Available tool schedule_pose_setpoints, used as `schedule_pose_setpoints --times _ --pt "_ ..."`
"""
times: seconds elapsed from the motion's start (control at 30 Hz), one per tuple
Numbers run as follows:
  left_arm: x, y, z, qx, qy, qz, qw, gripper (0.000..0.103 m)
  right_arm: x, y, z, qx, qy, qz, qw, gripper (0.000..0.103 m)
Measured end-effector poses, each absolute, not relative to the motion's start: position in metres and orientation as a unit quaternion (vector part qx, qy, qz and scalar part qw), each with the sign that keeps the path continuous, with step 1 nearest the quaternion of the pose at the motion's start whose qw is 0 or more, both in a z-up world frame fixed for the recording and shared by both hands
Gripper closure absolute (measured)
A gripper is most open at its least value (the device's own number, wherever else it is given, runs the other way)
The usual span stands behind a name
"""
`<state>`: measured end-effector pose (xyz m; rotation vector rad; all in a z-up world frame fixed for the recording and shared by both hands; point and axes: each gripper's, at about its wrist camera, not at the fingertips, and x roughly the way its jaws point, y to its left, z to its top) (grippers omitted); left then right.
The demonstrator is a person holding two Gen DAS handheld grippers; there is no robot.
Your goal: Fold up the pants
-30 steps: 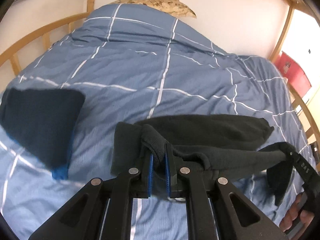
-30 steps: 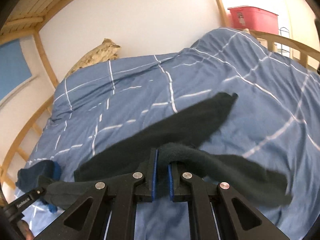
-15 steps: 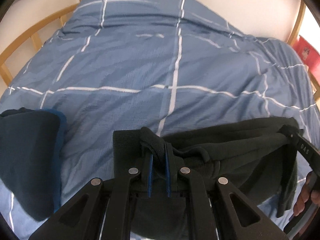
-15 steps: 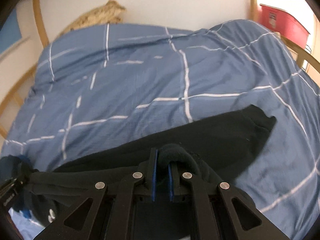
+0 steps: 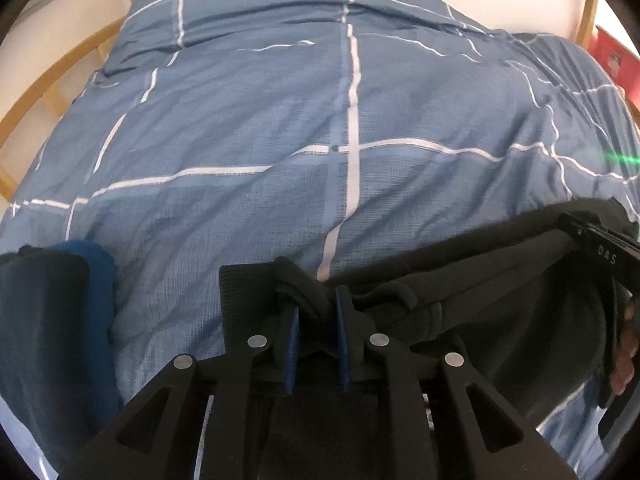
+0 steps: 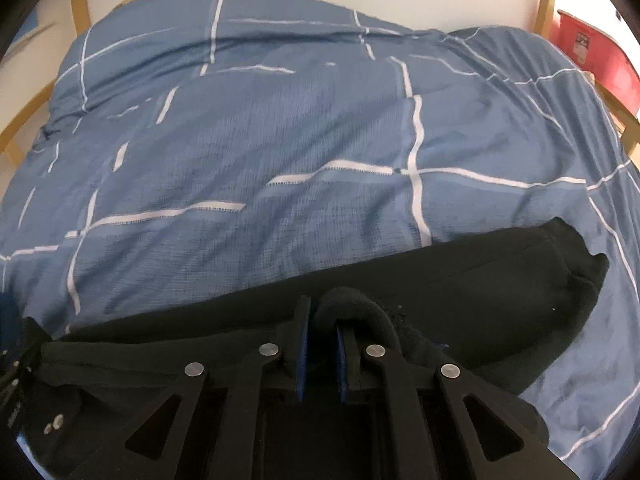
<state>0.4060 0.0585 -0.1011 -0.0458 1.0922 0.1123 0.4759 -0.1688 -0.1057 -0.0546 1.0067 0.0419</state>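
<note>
Both clamped on soft black fleece pants (image 6: 460, 280) — left gripper (image 5: 316, 320), right gripper (image 6: 322, 332) — seemingly one lengthwise fold made; crosswise folds left.

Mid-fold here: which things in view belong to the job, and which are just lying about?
Job:
black pants
left gripper
right gripper

Lying about:
dark folded garment
blue checked duvet
red bin

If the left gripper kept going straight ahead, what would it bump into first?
Probably the blue checked duvet. The left gripper, jaws shut on the black pants, points across the bed, and the duvet rises just beyond the fabric, though the depth is hard to judge.
</note>
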Motion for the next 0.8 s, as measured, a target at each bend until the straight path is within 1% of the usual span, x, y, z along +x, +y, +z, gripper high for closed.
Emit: schedule_pose_setpoints --times 0.03,0.07,0.1,0.23,0.27,0.33,0.37,0.4,0.43,0.47,0.6,0.67,0.8 --pt "0.407 0.06 -0.098 -0.027 0.523 0.048 0.851 0.083 0.476 -0.169 -0.104 -0.024 0.486 0.024 0.874 0.089" --pt "0.408 0.063 -0.094 -0.035 0.526 0.043 0.849 0.081 0.476 -0.171 -0.099 -0.014 0.488 0.034 0.872 0.082" --pt "0.409 0.066 -0.09 -0.041 0.531 0.039 0.846 0.079 0.476 -0.173 -0.096 -0.006 0.489 0.04 0.872 0.073" --pt "0.417 0.073 -0.079 -0.064 0.548 0.031 0.833 0.072 0.472 -0.175 -0.073 0.019 0.491 0.056 0.869 0.061" --pt "0.421 0.073 -0.077 -0.067 0.559 0.021 0.826 0.064 0.472 -0.174 -0.07 0.021 0.496 0.06 0.866 0.057" --pt "0.427 0.075 -0.078 -0.079 0.577 0.005 0.813 0.054 0.474 -0.17 -0.062 0.015 0.505 0.063 0.861 0.057" --pt "0.431 0.077 -0.078 -0.086 0.589 0.006 0.803 0.053 0.475 -0.168 -0.059 0.012 0.511 0.063 0.857 0.056" --pt "0.436 0.079 -0.078 -0.082 0.598 0.014 0.797 0.044 0.478 -0.167 -0.057 0.014 0.519 0.066 0.852 0.055" --pt "0.437 0.079 -0.076 -0.075 0.6 0.022 0.796 0.027 0.481 -0.168 -0.056 0.019 0.527 0.067 0.847 0.055" --pt "0.441 0.08 -0.072 -0.068 0.601 0.025 0.796 0.024 0.484 -0.167 -0.056 0.021 0.537 0.062 0.841 0.055" --pt "0.444 0.083 -0.052 -0.063 0.604 0.026 0.794 0.024 0.486 -0.158 -0.058 -0.004 0.57 0.067 0.819 0.055" --pt "0.436 0.081 -0.034 -0.052 0.585 0.027 0.809 0.024 0.479 -0.149 -0.048 -0.031 0.553 0.075 0.829 0.055" --pt "0.415 0.068 -0.003 -0.026 0.548 0.007 0.836 0.024 0.458 -0.144 -0.023 -0.034 0.52 0.108 0.846 0.055"
